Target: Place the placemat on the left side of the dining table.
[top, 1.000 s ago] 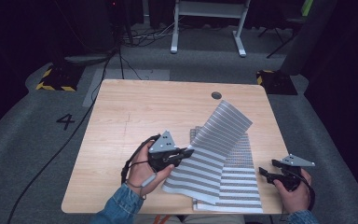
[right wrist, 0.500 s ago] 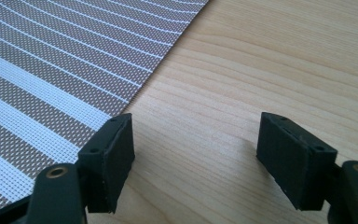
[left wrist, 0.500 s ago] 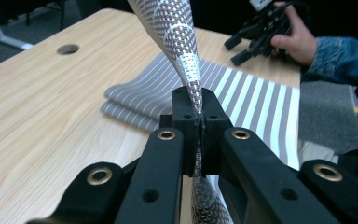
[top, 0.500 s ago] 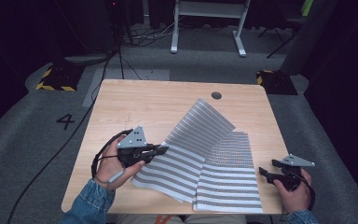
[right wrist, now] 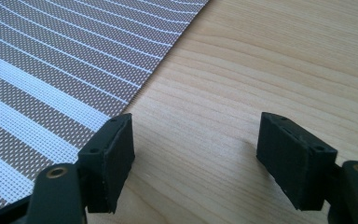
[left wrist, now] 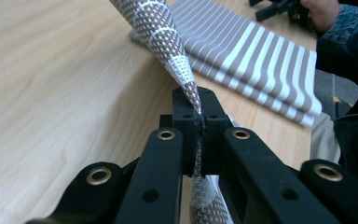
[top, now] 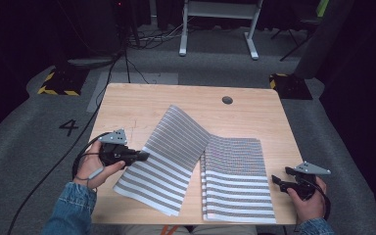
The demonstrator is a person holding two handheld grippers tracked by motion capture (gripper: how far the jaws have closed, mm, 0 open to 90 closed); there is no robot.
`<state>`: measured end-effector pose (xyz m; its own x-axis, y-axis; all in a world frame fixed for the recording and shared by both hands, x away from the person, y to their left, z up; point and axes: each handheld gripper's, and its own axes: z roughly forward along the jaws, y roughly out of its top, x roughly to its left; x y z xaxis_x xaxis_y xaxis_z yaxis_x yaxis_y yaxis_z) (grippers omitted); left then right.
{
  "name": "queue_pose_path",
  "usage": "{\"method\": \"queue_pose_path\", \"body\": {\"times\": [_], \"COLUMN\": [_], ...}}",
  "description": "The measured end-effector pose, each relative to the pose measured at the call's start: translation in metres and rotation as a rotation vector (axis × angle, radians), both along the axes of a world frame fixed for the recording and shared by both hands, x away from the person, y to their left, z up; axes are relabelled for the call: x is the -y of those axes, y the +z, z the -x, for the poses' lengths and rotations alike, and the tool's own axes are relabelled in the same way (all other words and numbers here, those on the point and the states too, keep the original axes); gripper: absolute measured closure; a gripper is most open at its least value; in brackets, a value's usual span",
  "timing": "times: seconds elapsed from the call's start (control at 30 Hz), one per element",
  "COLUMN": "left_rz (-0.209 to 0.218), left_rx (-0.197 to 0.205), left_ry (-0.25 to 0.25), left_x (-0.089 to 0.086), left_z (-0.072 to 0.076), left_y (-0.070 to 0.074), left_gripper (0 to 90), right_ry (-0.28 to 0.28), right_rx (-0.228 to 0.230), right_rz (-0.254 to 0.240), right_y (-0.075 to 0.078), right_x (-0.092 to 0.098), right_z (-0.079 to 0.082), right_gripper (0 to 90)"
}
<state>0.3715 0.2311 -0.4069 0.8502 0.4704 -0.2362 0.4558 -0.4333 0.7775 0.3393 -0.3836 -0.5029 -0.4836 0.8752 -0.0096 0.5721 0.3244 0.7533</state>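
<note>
A brown-and-white striped placemat [top: 169, 152] slopes from the table's middle down toward the front left, its left edge lifted. My left gripper [top: 144, 156] is shut on that edge. In the left gripper view the mat [left wrist: 163, 32] is pinched between the pads [left wrist: 199, 123] and rises away as a narrow fold. A stack of matching mats [top: 235, 181] lies flat at the front right, also seen as the stack [left wrist: 251, 51]. My right gripper [top: 276, 180] rests just right of the stack, open, with bare wood between its fingers [right wrist: 193, 154] and the mat's edge [right wrist: 51, 60] to its left.
The wooden table [top: 142, 103] has a round cable hole [top: 227, 100] at the back right. A cable [top: 44, 176] trails off the left side to the grey floor. A white desk frame [top: 215, 29] stands behind the table.
My left gripper has moved left across the table with the mat, drawing it off the stack and spreading it flatter. The right gripper has stayed in place.
</note>
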Motion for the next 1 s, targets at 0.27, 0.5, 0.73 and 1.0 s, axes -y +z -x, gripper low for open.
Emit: {"method": "queue_pose_path", "body": {"times": [0.27, 0.5, 0.73, 1.0], "left_rz": [-0.187, -0.247, -0.205, -0.127], "left_rx": [-0.062, -0.016, 0.227, 0.231], "left_ry": [0.090, 0.156, 0.294, 0.202], "left_x": [-0.011, -0.012, -0.017, 0.019], "left_z": [-0.020, -0.027, -0.025, 0.026], "left_y": [-0.035, -0.050, -0.041, -0.016], "left_gripper": [88.1, 85.6, 33.8, 33.5], "right_ry": [-0.001, -0.001, -0.001, -0.002], "right_rx": [0.000, 0.000, -0.001, -0.002], "right_rz": [0.000, 0.001, 0.000, -0.001], "right_y": [0.000, 0.000, 0.000, 0.000], "right_x": [0.000, 0.000, 0.000, 0.000], "right_z": [0.000, 0.000, 0.000, 0.000], "right_gripper": [27.4, 27.4, 27.4, 27.4]}}
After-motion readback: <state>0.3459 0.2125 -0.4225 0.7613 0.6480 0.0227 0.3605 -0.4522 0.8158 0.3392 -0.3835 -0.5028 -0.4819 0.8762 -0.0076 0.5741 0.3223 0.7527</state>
